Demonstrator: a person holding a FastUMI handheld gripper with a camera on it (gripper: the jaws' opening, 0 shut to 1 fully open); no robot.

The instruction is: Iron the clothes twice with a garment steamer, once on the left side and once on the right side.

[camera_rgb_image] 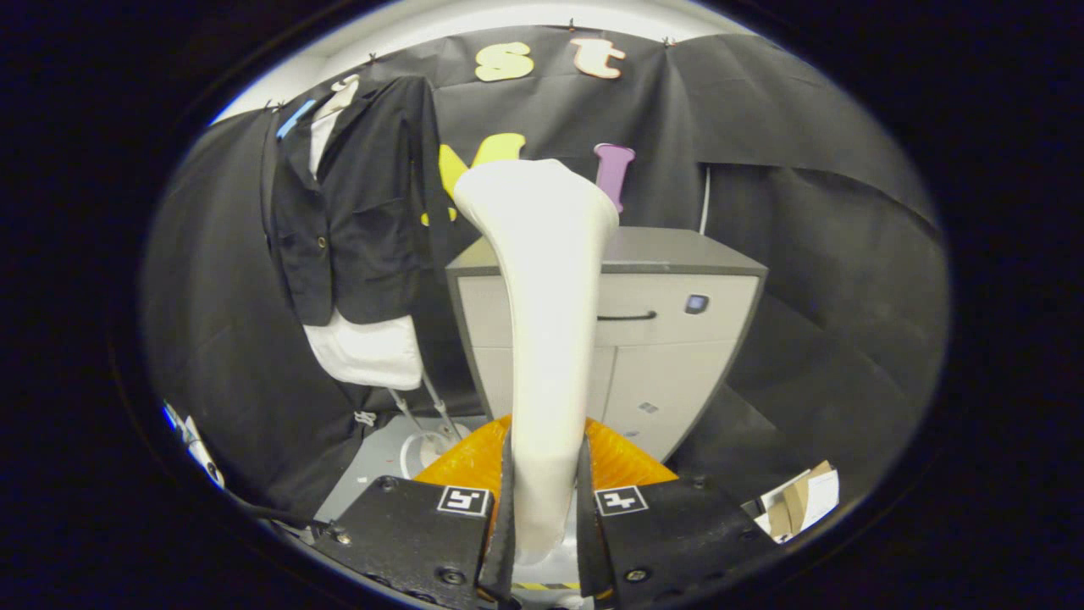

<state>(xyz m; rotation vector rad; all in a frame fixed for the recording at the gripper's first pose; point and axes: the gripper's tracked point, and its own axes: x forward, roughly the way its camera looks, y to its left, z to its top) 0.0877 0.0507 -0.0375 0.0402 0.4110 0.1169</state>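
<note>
**Steamer in the grip, jacket hanging off to the upper left**

I have the gripper [546,508] closed down on the white steamer [546,339]; both fingers press against the lower part of its handle, with only the handle's width between them. The steamer rises up the middle of the frame from between the fingers, widening to its head near the top centre. Behind its base, just ahead of the fingers, I see an orange ribbed object [622,462]. The black jacket [356,212] hangs over a white shirt [368,352] in the upper left of the frame, well apart from the steamer head. A grey cabinet [677,339] with a dark handle stands behind the steamer, right of centre. Cardboard scraps [800,500] lie at the lower right.
</note>
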